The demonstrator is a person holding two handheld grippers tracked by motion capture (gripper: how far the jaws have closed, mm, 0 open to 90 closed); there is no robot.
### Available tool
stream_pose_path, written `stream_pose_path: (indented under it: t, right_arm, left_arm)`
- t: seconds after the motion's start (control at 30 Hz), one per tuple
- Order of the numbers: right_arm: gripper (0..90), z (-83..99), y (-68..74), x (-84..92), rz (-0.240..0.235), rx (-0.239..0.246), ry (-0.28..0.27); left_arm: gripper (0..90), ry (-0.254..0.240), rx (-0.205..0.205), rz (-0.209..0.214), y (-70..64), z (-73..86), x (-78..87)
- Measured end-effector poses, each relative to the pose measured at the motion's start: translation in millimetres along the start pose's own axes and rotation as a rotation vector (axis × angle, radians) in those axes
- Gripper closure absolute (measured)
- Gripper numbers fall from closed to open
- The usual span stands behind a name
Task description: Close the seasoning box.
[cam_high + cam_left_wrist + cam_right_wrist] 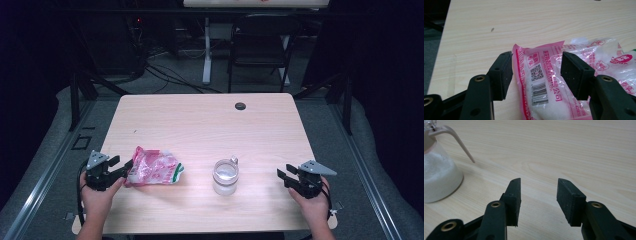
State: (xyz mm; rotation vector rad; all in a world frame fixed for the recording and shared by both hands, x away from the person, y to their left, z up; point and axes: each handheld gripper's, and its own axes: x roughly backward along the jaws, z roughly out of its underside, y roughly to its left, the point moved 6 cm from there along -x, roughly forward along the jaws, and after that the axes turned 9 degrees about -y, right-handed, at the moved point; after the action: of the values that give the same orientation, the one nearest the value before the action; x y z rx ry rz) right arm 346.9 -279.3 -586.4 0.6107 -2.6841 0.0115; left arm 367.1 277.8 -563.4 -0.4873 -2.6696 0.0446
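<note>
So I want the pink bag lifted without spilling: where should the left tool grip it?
Probably the flat sealed end of the pink bag, where the barcode is. That end lies flat on the table, facing the left tool, whose open jaws already straddle it. Come in low from the left and close across the thin seam; the filled middle is bulkier.

Barcode, QR code on pink bag [544,82]

This looks like a lab room for recording. Dark curtains [385,75] hang around a wooden tabletop [200,125], cables [165,75] lie on the floor, and a folding chair [262,45] stands behind.
</note>
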Motion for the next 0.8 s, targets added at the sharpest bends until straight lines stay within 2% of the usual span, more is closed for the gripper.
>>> stream_pose_path:
  t: [0.13, 0.37, 0.8]
  right_arm:
    - [52.3, 3.6, 3.3, -4.8, -0.024, 0.004, 0.036]
    - [48.9, 5.4, 4.9, -9.9, -0.034, -0.008, 0.042]
    - [46.2, 7.3, 11.7, -17.3, -0.051, 0.015, 0.053]
  left_arm:
    - [43.1, 0.0, 0.015, 0.002, 2.0, 1.2, -1.8]
    - [43.1, 0.028, 0.007, 0.004, -0.5, 4.8, -7.3]
    - [43.1, 0.035, 0.002, 0.016, -4.8, 6.9, -13.2]
